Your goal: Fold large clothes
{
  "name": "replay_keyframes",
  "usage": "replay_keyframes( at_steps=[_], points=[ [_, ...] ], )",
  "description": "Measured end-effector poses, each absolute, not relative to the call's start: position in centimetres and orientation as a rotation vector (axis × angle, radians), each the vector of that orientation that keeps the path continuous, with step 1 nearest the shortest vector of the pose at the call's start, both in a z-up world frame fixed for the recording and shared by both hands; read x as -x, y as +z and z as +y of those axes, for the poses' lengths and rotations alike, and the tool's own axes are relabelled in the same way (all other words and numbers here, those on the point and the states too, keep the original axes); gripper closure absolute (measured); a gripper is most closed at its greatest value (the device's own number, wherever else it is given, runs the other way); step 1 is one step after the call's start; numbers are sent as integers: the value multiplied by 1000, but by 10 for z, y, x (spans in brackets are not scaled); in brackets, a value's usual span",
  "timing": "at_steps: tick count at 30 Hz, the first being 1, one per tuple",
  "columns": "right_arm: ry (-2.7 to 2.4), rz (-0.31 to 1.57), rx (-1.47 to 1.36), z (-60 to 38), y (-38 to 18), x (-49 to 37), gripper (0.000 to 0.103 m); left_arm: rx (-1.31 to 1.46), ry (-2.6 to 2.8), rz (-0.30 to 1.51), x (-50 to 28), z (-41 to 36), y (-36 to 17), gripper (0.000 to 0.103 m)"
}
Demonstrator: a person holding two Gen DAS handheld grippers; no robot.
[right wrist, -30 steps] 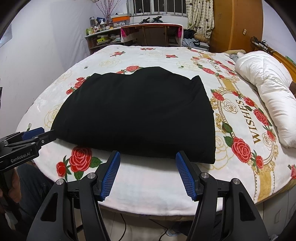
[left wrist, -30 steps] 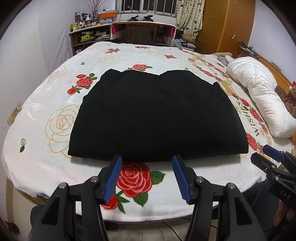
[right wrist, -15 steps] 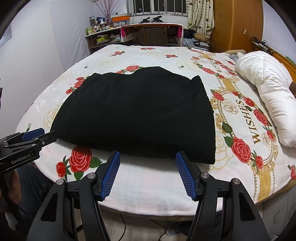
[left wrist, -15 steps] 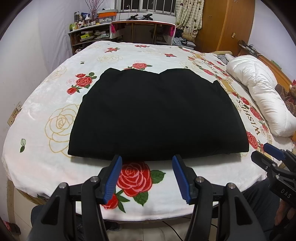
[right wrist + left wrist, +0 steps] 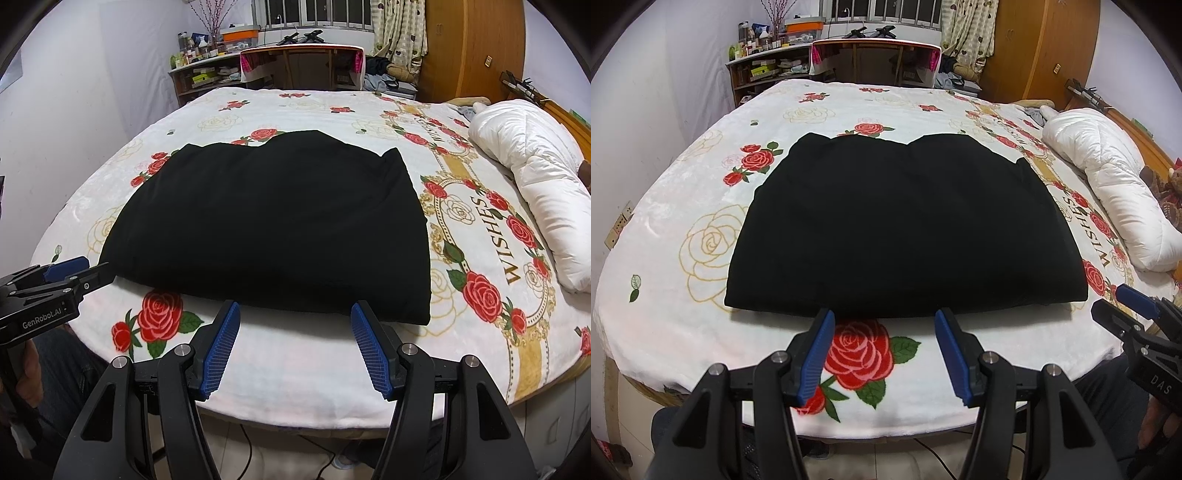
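Two grippers, both w/ jaws spread wide and nothing between them. Left gripper [image 5: 884,319] hangs over the near strip of the blanket [image 5: 665,325], tips just short of the black garment [image 5: 897,229] hem, above a big red rose print [image 5: 860,354]. Right gripper [image 5: 295,312] sits the same way nearer the garment's right corner; neither touches cloth.

Garment lies flat mid-bed, already folded into a wide thick slab by the look of it, near edge straight, far edge wavy w/ two humps.

Risks, as I judge them:
- Near hem looks several layers thick. Jaws biting only the top layer would peel it off and undo the stack; need to go under the whole edge.
- Plush blanket right under the hem: a low scoop could pinch blanket too and drag it along.
- Grippers not spaced evenly on the hem: left near centre, right toward the corner. Left side of the hem would sag or trail, so the fold goes skewed.
- Black on black, so layer edges are hard to read; easy to misjudge the grab.
- Farther off, white duvet [image 5: 535,177] at right is well apart; prob no snag unless the garment is swung wide.
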State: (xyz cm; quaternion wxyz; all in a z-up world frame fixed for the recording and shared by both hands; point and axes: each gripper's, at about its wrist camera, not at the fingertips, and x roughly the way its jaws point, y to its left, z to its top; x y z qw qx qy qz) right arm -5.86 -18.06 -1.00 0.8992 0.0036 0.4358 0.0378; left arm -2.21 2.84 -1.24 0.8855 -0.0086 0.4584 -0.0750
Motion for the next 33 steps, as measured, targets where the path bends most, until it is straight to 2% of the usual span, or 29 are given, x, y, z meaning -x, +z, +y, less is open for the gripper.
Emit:
replay_keyframes(
  at_steps=[33],
  points=[
    [76,905,-7,-180,-10,60,40,-34,-155,962,25,21,-15,43]
  ],
)
